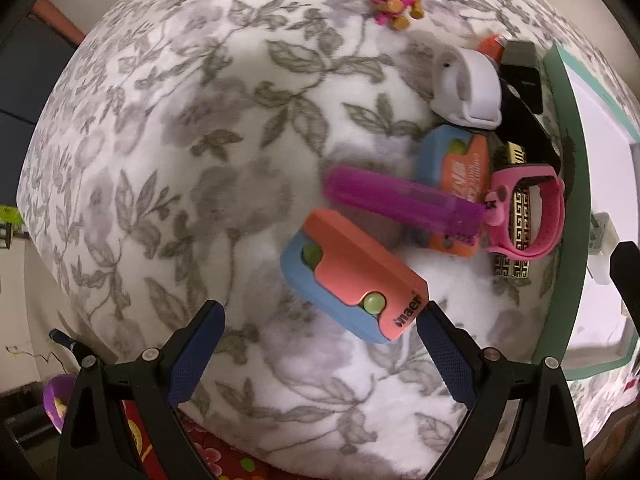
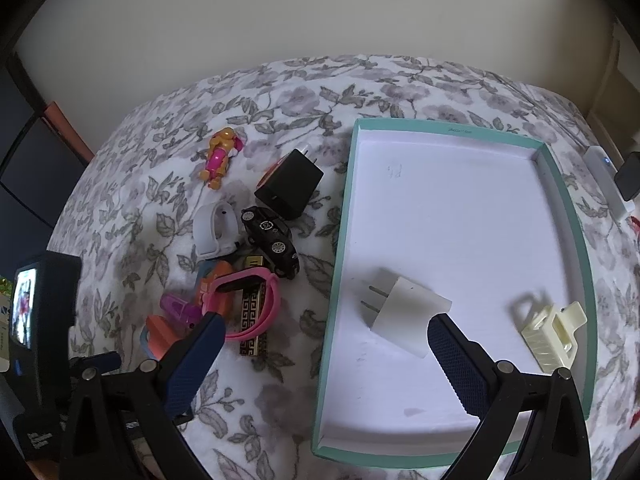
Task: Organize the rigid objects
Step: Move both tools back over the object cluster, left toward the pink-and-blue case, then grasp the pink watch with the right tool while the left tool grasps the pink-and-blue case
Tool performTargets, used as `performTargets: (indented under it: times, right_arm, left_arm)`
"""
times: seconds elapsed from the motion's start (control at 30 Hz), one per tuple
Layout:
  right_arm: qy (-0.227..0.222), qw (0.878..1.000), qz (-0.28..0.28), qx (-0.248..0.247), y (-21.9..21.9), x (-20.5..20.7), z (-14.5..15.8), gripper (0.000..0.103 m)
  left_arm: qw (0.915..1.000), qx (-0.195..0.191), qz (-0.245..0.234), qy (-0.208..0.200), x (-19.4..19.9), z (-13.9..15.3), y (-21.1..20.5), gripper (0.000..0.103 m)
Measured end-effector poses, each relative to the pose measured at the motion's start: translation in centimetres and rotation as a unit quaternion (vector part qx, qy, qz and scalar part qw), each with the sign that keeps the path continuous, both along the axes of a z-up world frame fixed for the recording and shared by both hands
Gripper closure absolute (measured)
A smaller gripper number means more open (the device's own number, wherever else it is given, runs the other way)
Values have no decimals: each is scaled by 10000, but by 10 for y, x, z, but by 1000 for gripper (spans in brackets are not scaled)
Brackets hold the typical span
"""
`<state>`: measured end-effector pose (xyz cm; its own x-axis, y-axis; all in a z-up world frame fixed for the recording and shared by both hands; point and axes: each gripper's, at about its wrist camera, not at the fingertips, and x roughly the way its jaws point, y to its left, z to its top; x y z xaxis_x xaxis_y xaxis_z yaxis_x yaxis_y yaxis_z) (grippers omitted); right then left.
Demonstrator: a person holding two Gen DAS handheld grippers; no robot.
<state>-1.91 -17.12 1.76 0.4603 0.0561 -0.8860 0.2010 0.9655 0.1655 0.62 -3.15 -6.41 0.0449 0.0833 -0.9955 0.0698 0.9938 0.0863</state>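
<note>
Two grippers, both spread wide, neither pinching anything.

The left gripper (image 1: pixel 322 322) hangs over the floral cloth (image 1: pixel 168 128); its right fingertip (image 1: pixel 430 316) sits against the end of a coral-and-blue case (image 1: pixel 352 276), the left finger clear of it. Beyond lie a purple comb (image 1: pixel 404 200) and pink band (image 1: pixel 528 208). The right gripper (image 2: pixel 322 330) straddles the tray (image 2: pixel 340 240) wall, its right fingertip (image 2: pixel 440 326) just beside the white plug (image 2: pixel 404 316) lying in the tray, with a cream clip (image 2: pixel 552 336) further right.
</note>
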Motion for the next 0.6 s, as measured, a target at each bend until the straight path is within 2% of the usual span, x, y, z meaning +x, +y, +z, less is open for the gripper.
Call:
performTargets:
  times: [0.27, 0.37, 0.5, 0.6]
  right_arm:
    - [27, 10000, 14, 2, 2, 0, -2, 0]
    - [34, 10000, 26, -6, 3, 0, -3, 0]
    - [-4, 10000, 55, 68, 6, 2, -2, 1]
    - [-26, 9999, 91, 132, 9, 4, -1, 5]
  left_arm:
    - [9983, -209, 537, -82, -6, 5, 37, 6]
    - [9961, -175, 861, -124, 5, 3, 67, 6]
    - [9903, -484, 1292, -182, 6, 7, 92, 6]
    - [9875, -737, 1380, -201, 11, 15, 106, 6]
